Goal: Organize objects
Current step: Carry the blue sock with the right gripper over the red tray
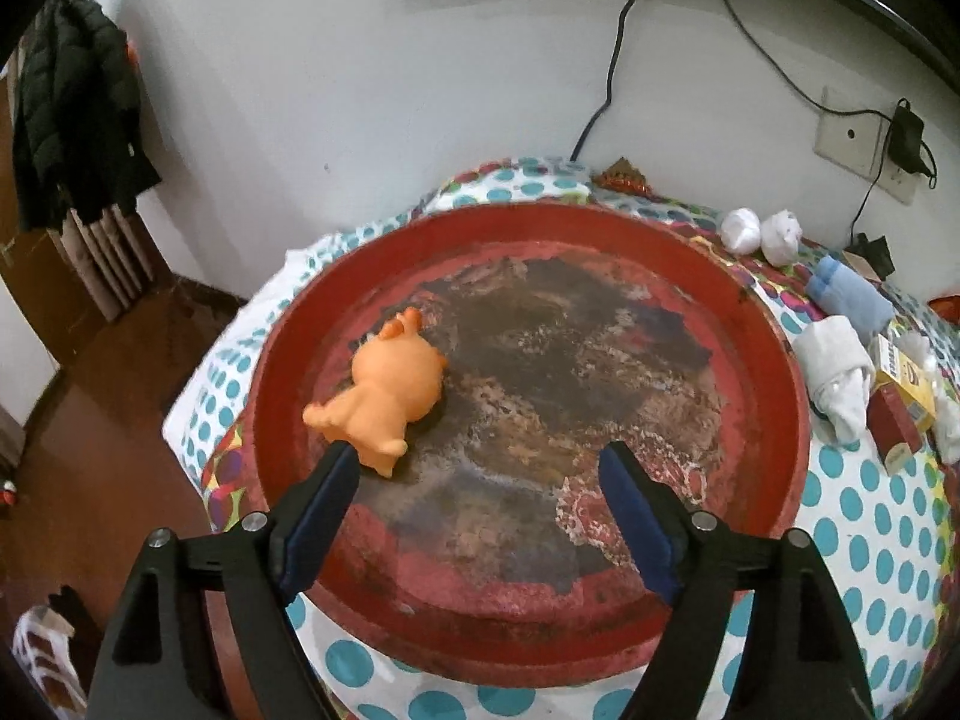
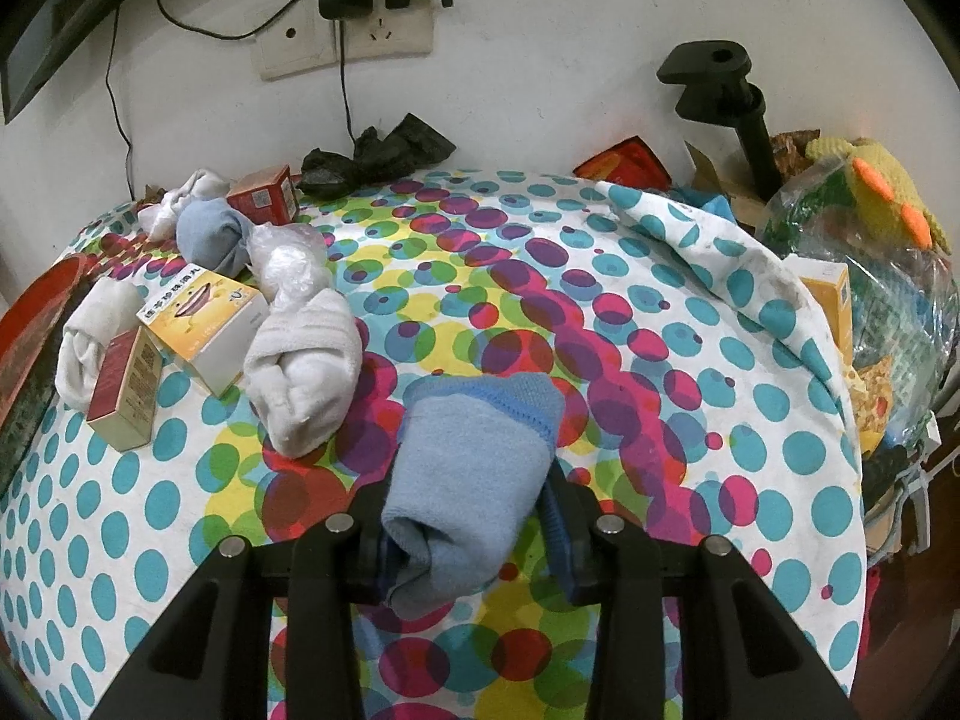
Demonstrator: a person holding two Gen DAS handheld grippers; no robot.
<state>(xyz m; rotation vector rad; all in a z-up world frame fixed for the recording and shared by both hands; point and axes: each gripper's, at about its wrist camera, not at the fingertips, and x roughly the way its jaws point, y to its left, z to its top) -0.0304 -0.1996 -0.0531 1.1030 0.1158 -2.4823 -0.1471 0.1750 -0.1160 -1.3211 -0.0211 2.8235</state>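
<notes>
An orange rubber toy animal (image 1: 384,390) lies on its side in the left part of a worn red round tray (image 1: 774,324). My left gripper (image 1: 480,456) is open above the tray; its left fingertip is beside the toy's feet. My right gripper (image 2: 468,480) is shut on a rolled light blue sock (image 2: 474,474) and holds it over the dotted tablecloth (image 2: 600,330). On the cloth at the left lie rolled white socks (image 2: 306,366), another blue sock (image 2: 210,234) and small boxes (image 2: 204,324).
The tray's edge shows at far left in the right wrist view (image 2: 36,300). A cluttered pile with a yellow knitted toy (image 2: 870,180) and plastic bags sits at the right. Black cloth (image 2: 372,156) lies by the wall under a socket (image 2: 342,42). The floor (image 1: 108,396) lies left of the table.
</notes>
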